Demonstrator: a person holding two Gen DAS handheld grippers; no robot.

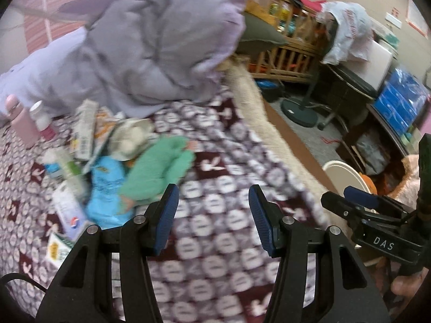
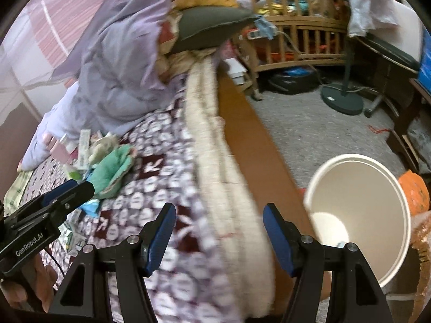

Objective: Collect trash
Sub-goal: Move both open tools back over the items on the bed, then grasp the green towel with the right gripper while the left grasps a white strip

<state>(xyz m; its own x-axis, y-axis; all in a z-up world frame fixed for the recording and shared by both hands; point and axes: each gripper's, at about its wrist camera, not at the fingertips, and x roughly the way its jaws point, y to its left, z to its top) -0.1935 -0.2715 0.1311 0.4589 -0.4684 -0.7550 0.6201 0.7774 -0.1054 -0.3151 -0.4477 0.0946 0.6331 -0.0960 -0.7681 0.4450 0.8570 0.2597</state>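
The trash [image 1: 89, 145] lies in a loose heap on the bed, toward the far side of the patterned blanket [image 1: 215, 228] and just below a bunched lilac quilt [image 1: 150, 40]. In the heap are a crumpled blue wrapper [image 1: 107, 188], a long printed carton [image 1: 84, 132], a flat white box [image 1: 68, 212] nearer the front, and some crumpled paper [image 1: 129, 140]; a green knitted cloth [image 1: 159, 167] lies against the wrapper on the side toward the middle of the bed. A pink bottle [image 1: 23, 123] and a small white bottle [image 1: 40, 115] stand at the far edge of the heap, touching the quilt. The pictures are blurred, so print on the packets cannot be read.

The left tool [image 1: 214, 210] hangs over bare blanket beside the heap, its blue pads set moderately wide with nothing between them. The right tool [image 2: 219, 228] is over the fringed cream edge [image 2: 221, 161] of the bed, jaws likewise parted and empty. From the left wrist view the right tool shows at the bed's near edge, well apart from the heap.

Off that edge, on the floor, stands a white bin [image 2: 358, 215] with its mouth open upward, close to the right tool; an orange thing [image 2: 414, 191] sits just behind it. Farther across the grey floor [image 2: 309, 129] are a fan base [image 2: 342, 99] and a wooden crib [image 2: 296, 27] full of clutter.
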